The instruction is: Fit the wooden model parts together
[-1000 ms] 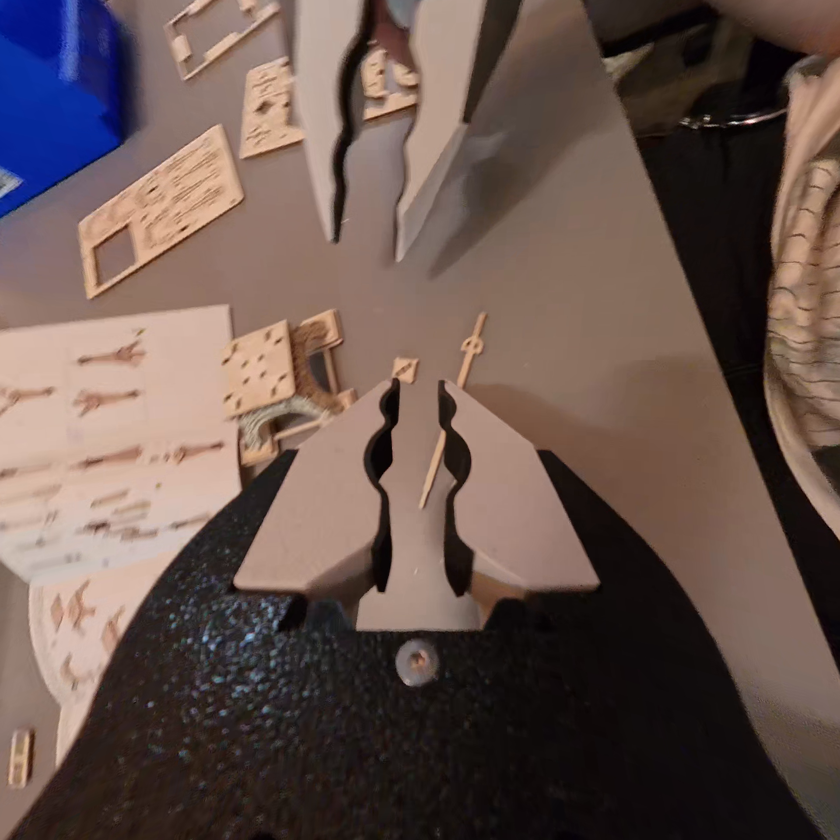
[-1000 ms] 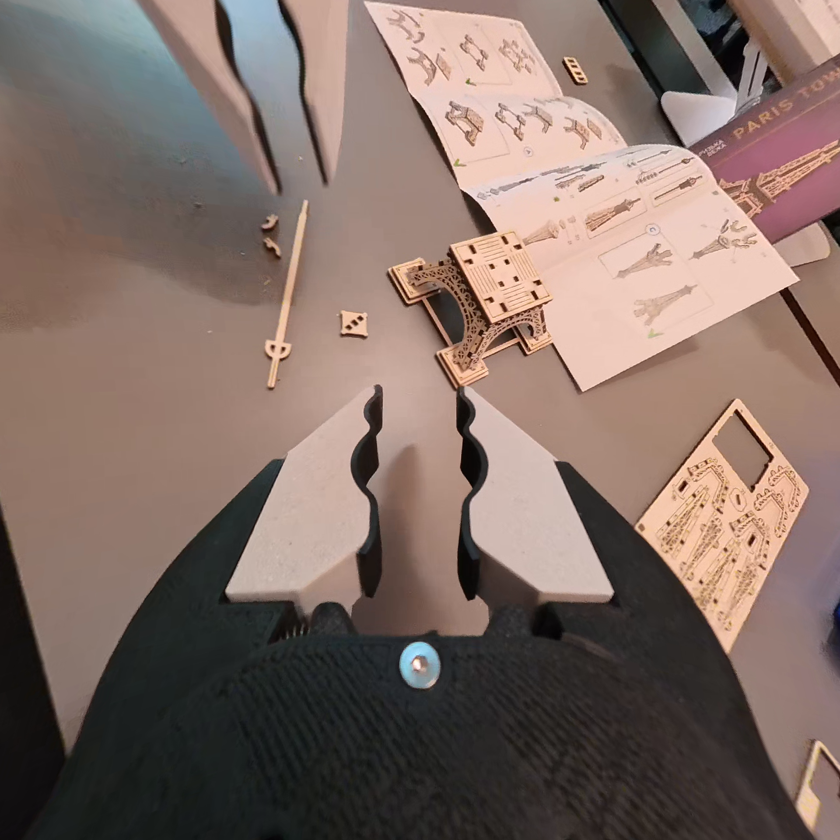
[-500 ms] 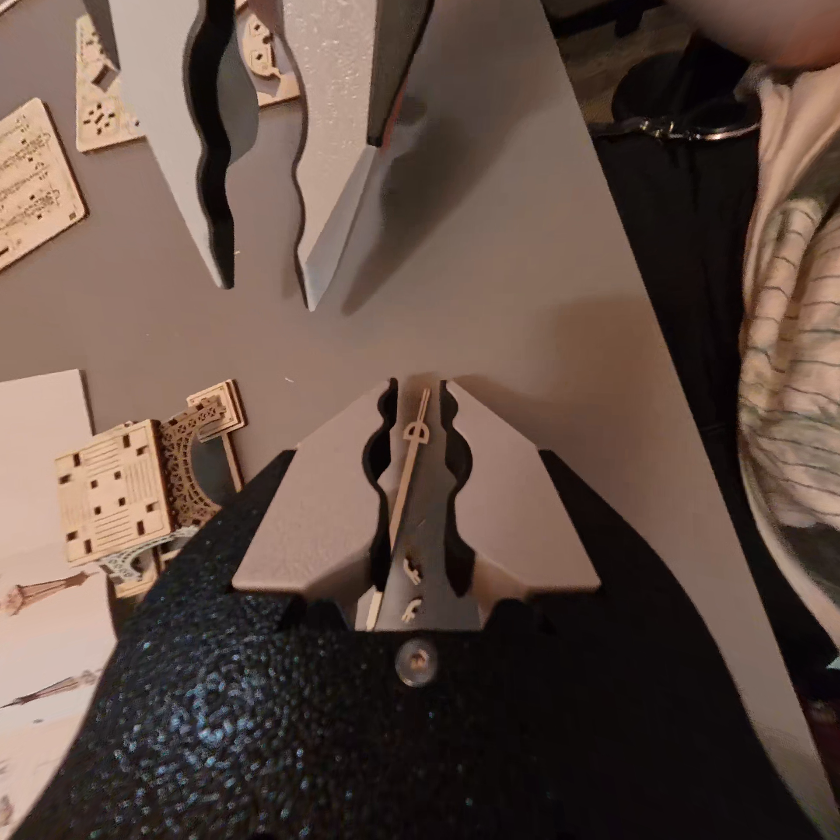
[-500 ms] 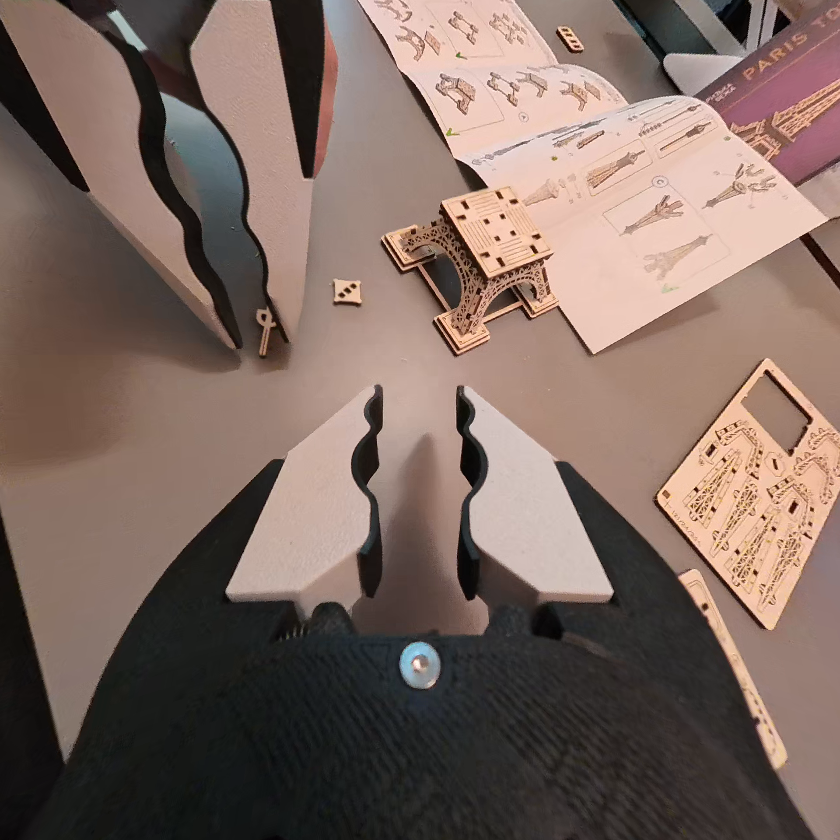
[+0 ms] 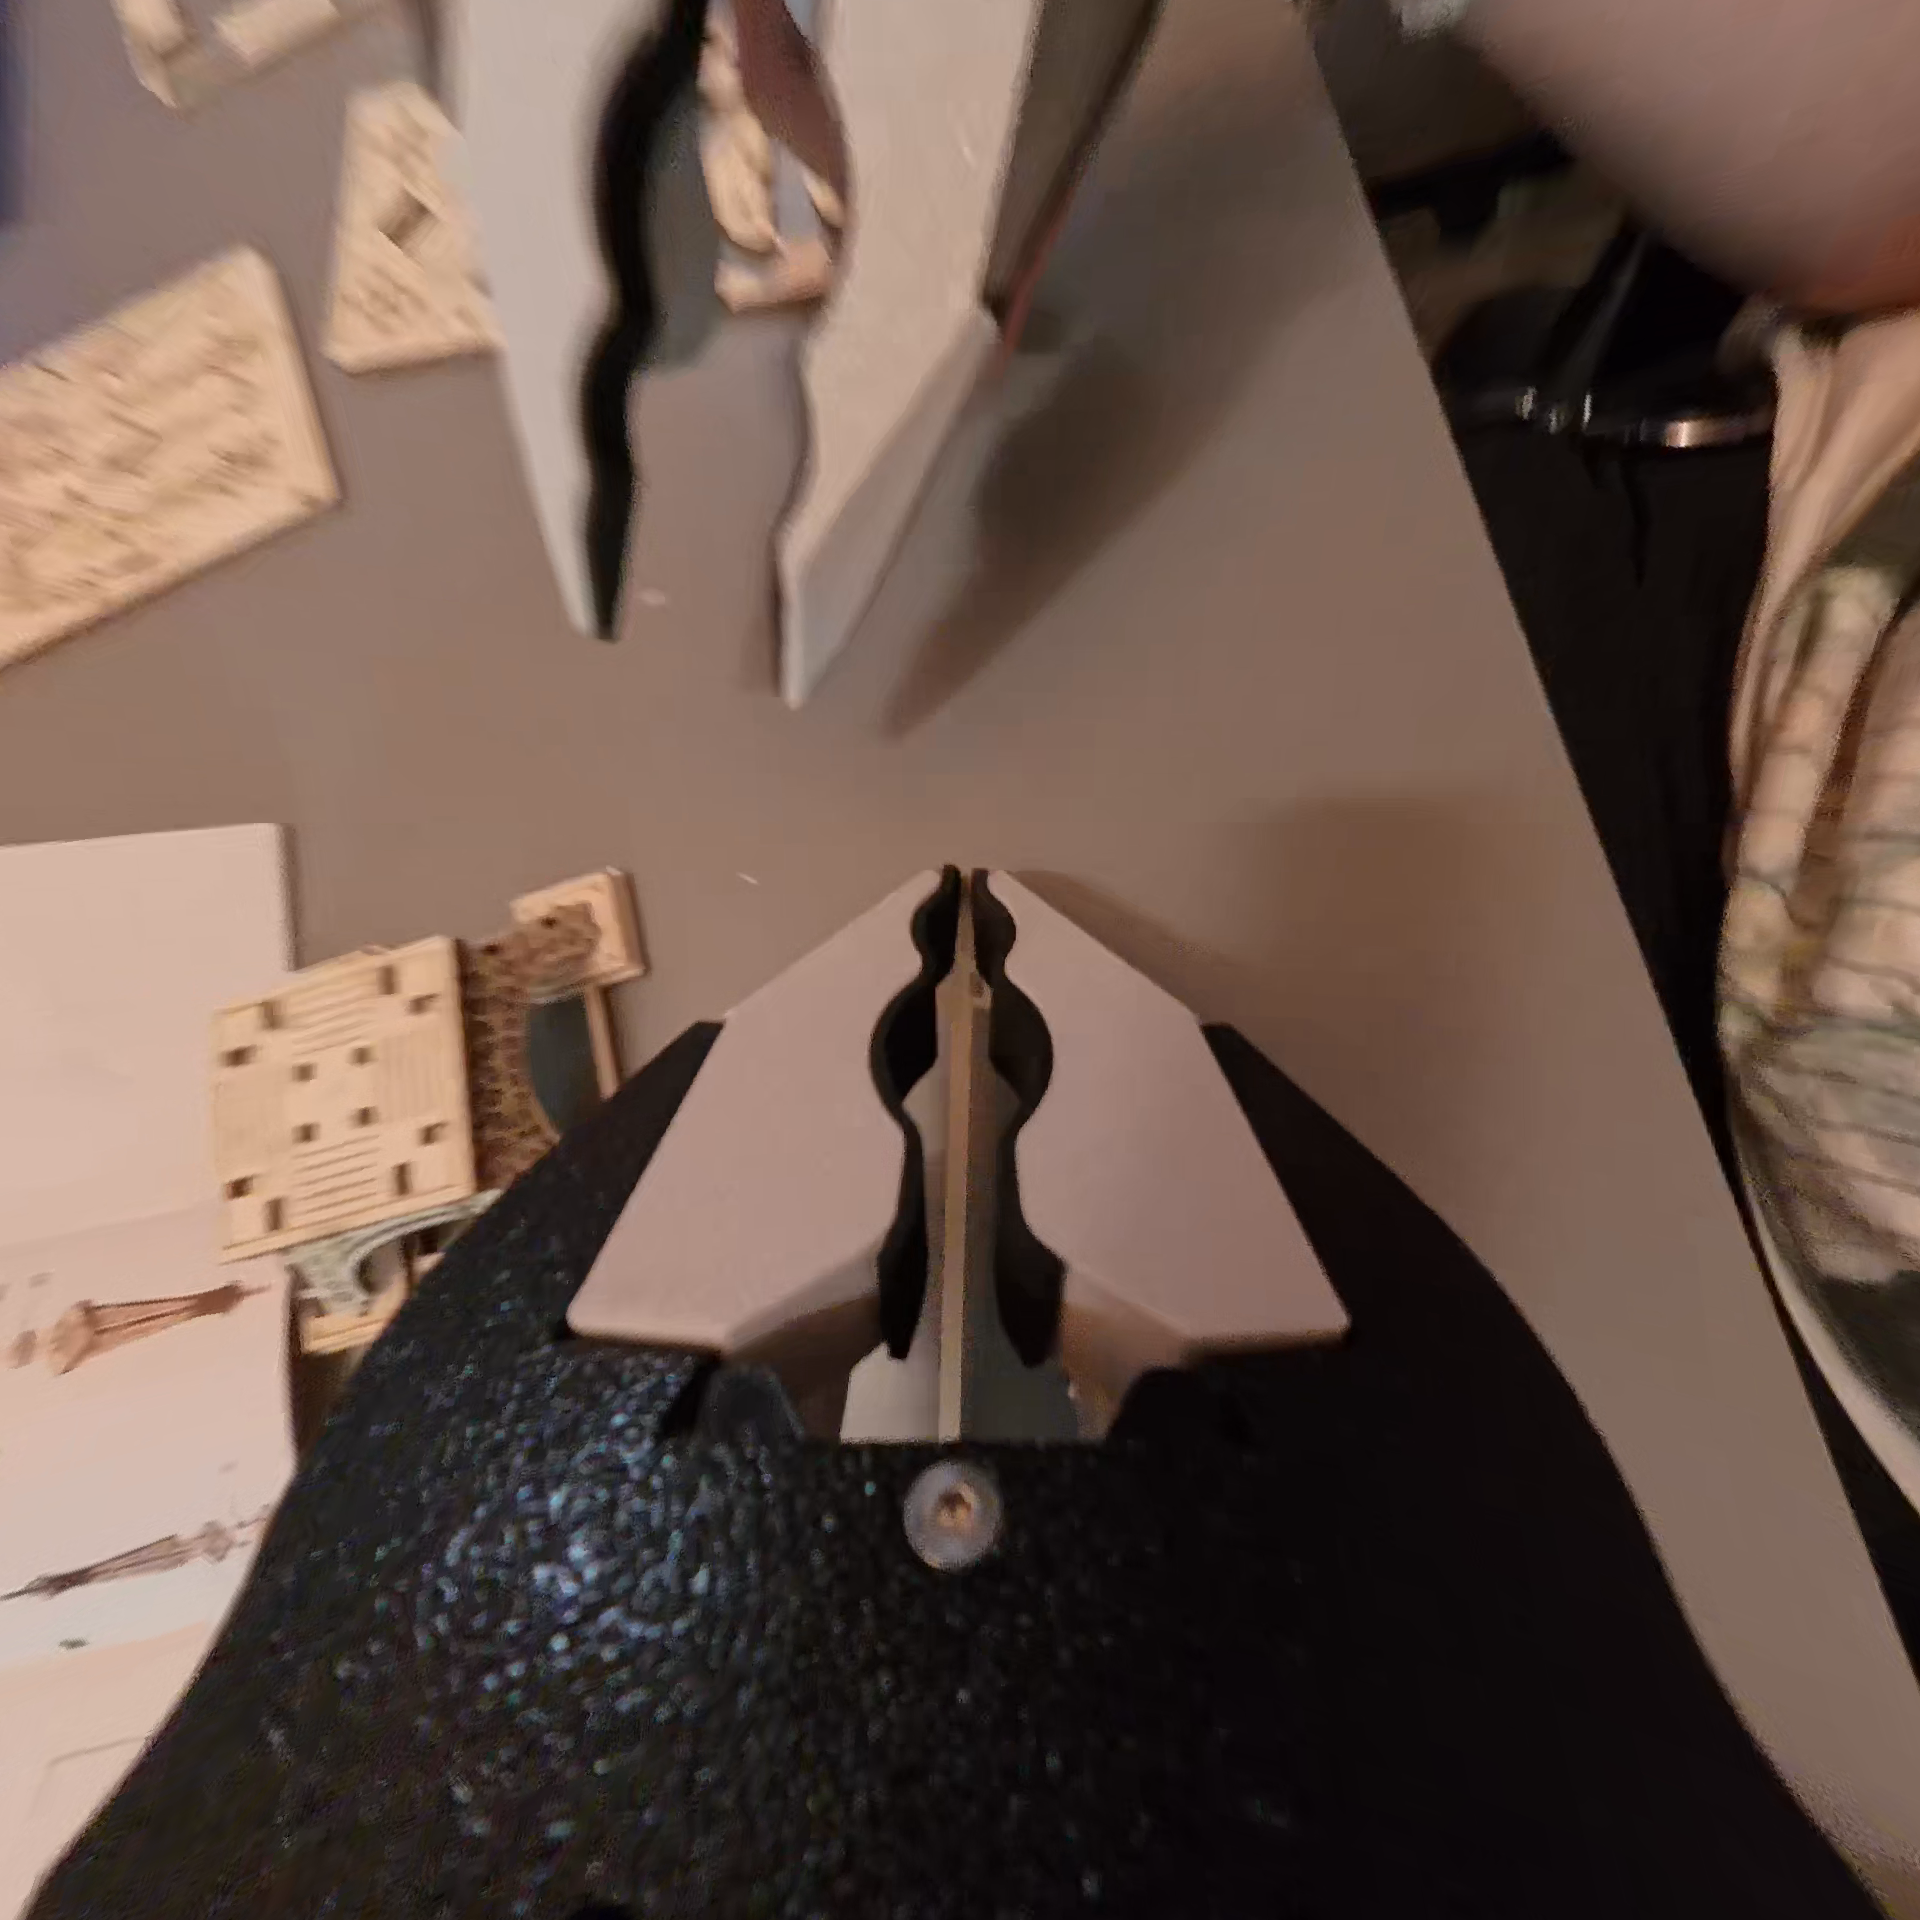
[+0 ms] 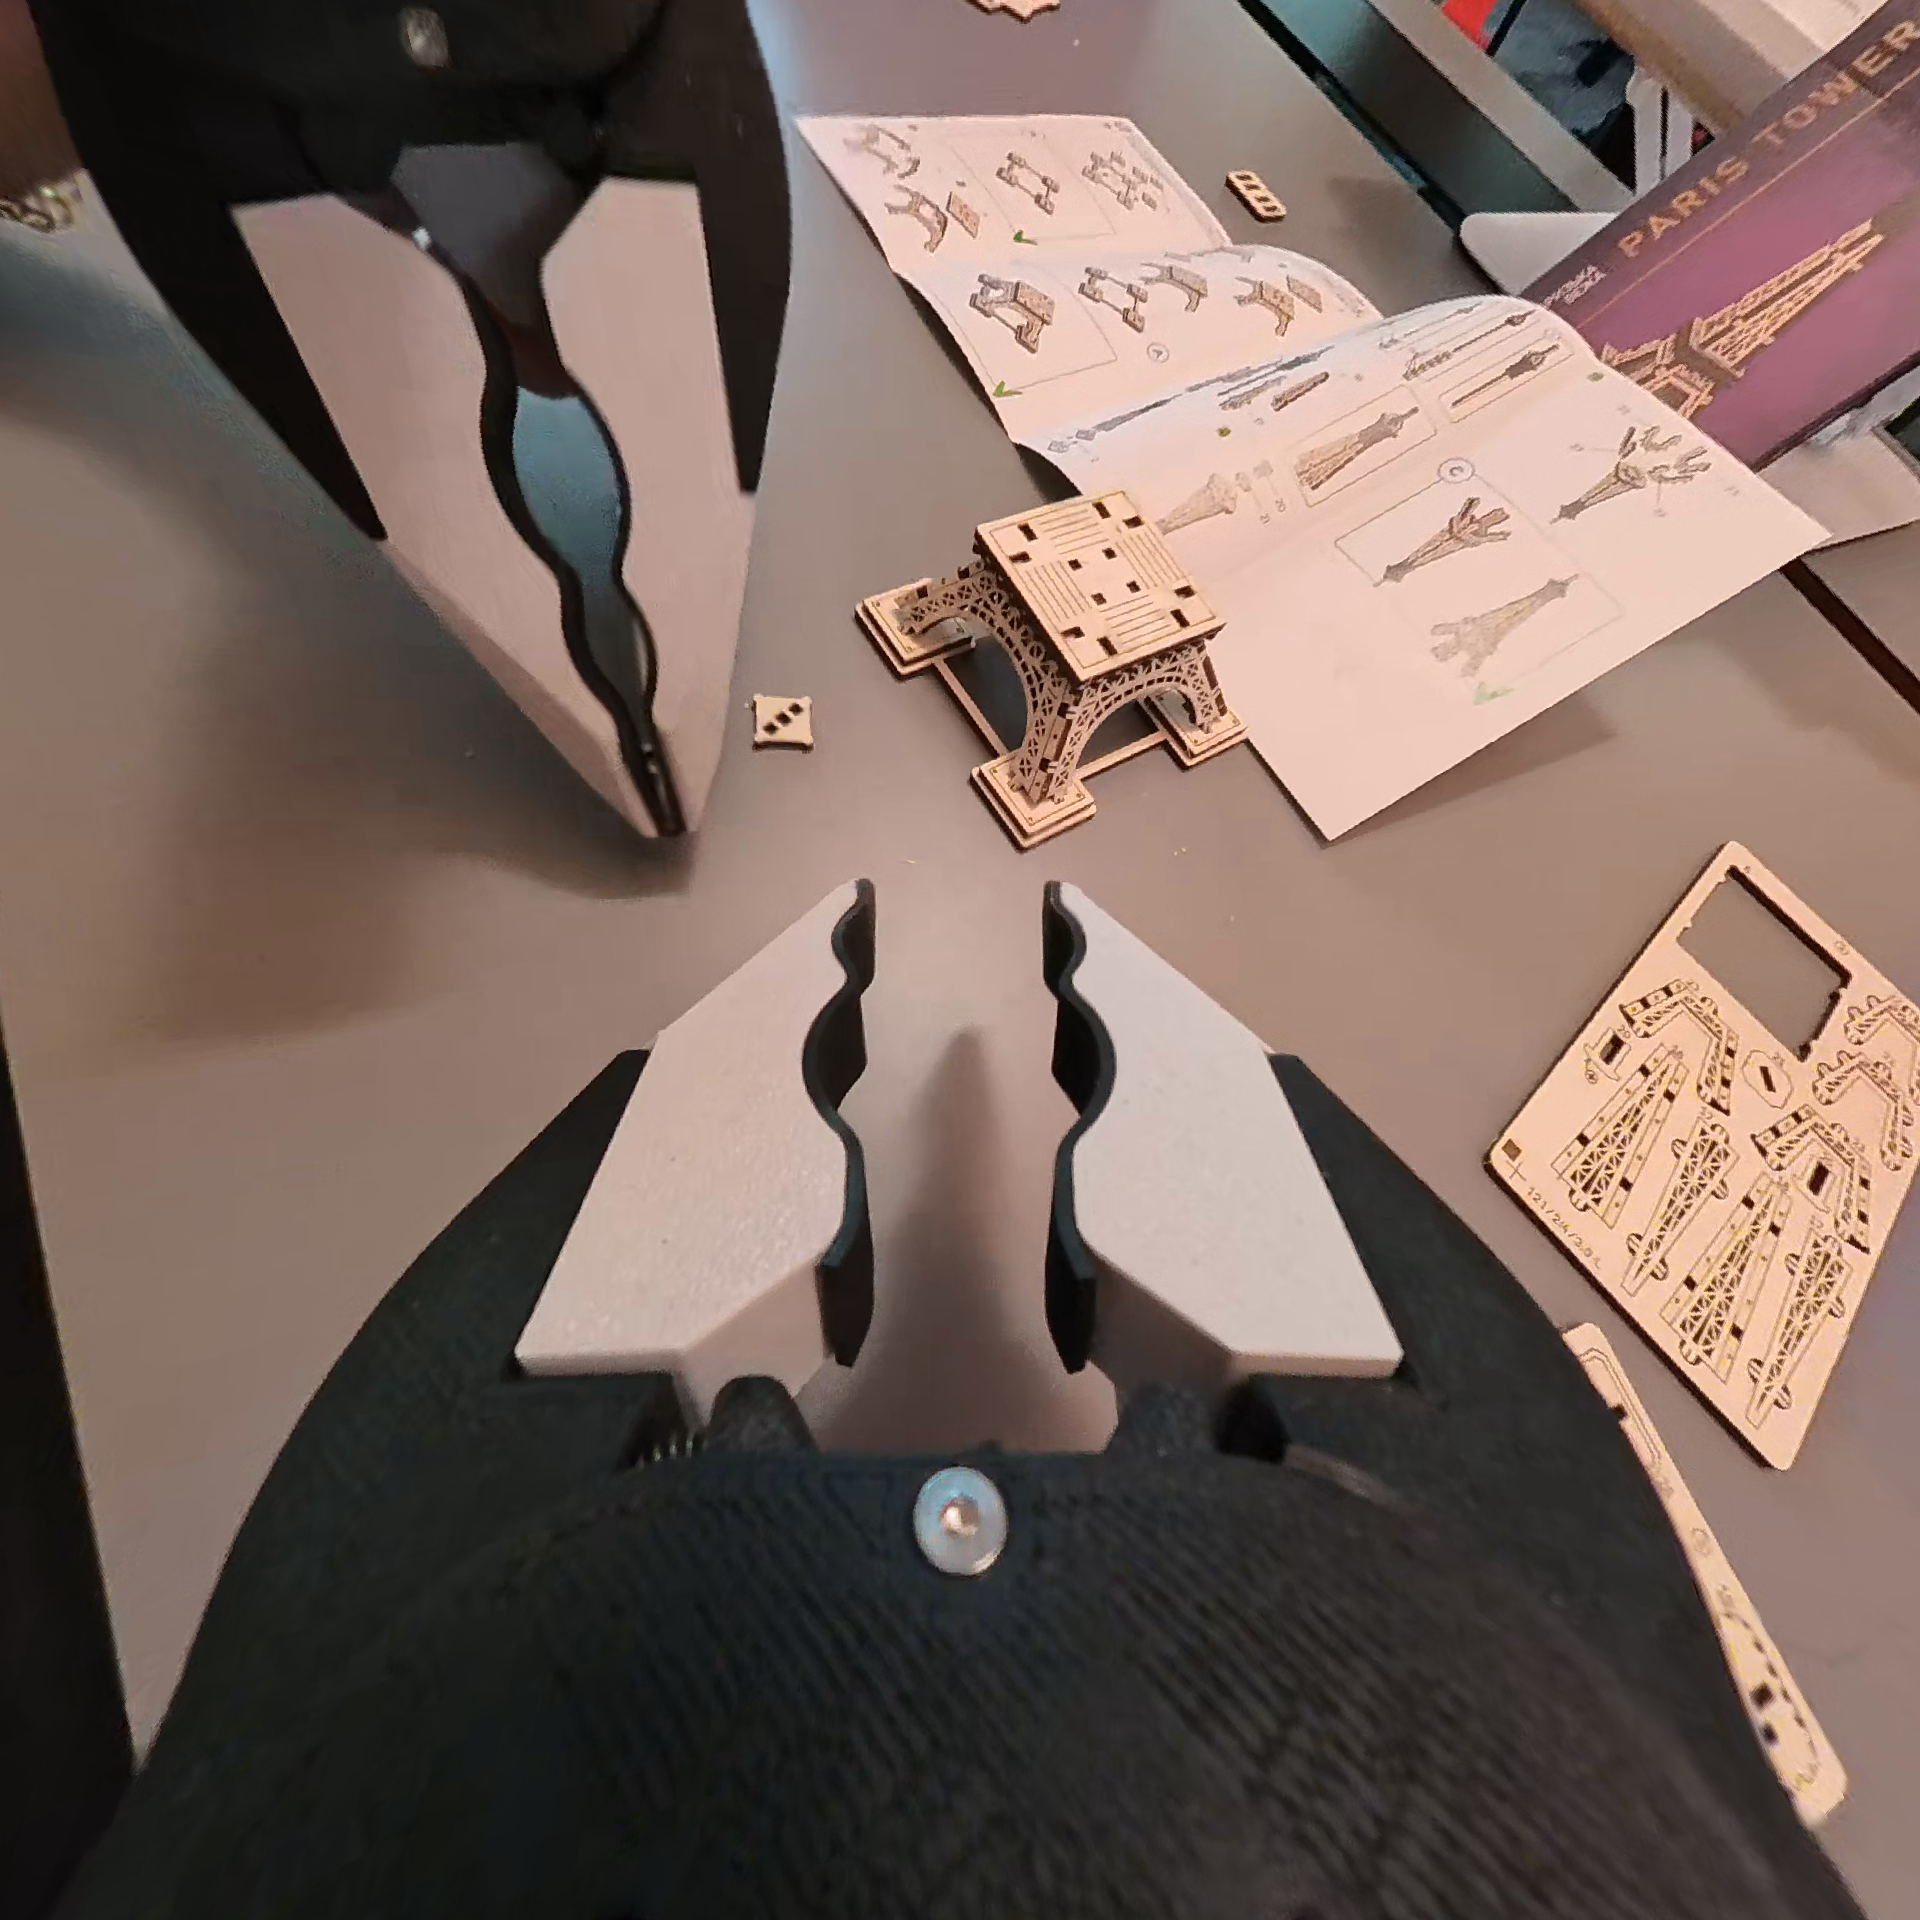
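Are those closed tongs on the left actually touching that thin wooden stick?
Touching. In the left wrist view the left tongs are shut on the thin wooden stick, which runs straight between them.

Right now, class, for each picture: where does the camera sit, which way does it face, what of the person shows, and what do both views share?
Left wrist view: on the left gripper, facing along its fingers over the grey table toward the right gripper; jaws shut on a thin wooden strip; the person's clothing at right.
Right wrist view: on the open right gripper, facing the opposite way, toward the left gripper; only grippers clearly show.
Shared: both grippers, the table, the wooden tower base, the instruction leaflet.
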A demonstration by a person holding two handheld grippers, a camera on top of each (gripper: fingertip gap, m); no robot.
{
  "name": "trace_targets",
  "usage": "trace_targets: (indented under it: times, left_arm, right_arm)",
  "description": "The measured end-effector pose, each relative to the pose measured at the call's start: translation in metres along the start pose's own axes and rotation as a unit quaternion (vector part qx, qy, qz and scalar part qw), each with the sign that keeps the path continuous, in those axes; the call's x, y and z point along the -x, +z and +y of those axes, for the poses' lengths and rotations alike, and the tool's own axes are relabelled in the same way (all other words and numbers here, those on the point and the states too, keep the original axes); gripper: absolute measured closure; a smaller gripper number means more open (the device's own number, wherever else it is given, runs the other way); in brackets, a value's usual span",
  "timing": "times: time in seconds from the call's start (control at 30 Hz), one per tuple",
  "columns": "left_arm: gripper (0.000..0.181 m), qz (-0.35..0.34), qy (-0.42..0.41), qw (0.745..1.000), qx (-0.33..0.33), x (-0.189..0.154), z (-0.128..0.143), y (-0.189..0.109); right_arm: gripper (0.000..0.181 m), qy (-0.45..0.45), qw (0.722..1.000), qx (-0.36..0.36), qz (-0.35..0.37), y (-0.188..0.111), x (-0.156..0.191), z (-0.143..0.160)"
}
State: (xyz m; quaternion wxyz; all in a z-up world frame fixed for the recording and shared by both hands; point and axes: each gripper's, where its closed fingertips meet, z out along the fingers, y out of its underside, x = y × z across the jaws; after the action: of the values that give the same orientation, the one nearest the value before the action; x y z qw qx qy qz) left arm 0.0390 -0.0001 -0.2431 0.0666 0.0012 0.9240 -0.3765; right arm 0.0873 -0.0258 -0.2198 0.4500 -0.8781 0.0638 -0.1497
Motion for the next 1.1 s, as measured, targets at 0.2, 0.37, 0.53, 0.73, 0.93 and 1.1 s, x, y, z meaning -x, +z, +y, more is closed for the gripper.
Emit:
trace_targets:
  times: [0.2,0.37,0.53,0.73,0.93,1.1]
  left_arm:
    - [0.181,-0.078,-0.029,0.978,-0.19,0.033,-0.045,-0.056]
    - [0.181,-0.088,-0.066,0.942,-0.317,0.046,-0.058,-0.104]
    - [0.181,-0.101,-0.068,0.943,-0.31,0.053,-0.043,-0.118]
    - [0.181,-0.11,-0.072,0.94,-0.315,0.058,-0.038,-0.126]
    - [0.181,-0.115,-0.095,0.926,-0.347,0.064,-0.038,-0.14]
    - [0.181,-0.085,-0.149,0.888,-0.427,0.069,-0.045,-0.16]
  right_arm:
    - [0.154,0.0,0.998,-0.062,-0.006,0.001,0.006,-0.026]
    - [0.152,-0.006,0.992,-0.125,-0.016,0.009,0.013,-0.059]
    - [0.153,-0.015,0.996,-0.082,-0.027,0.02,0.016,-0.053]
    - [0.156,-0.031,0.998,-0.002,-0.052,0.021,0.027,-0.03]
    - [0.155,-0.033,0.998,0.002,-0.047,0.03,0.027,-0.033]
    - [0.155,-0.014,0.999,-0.019,-0.028,0.038,0.02,-0.044]
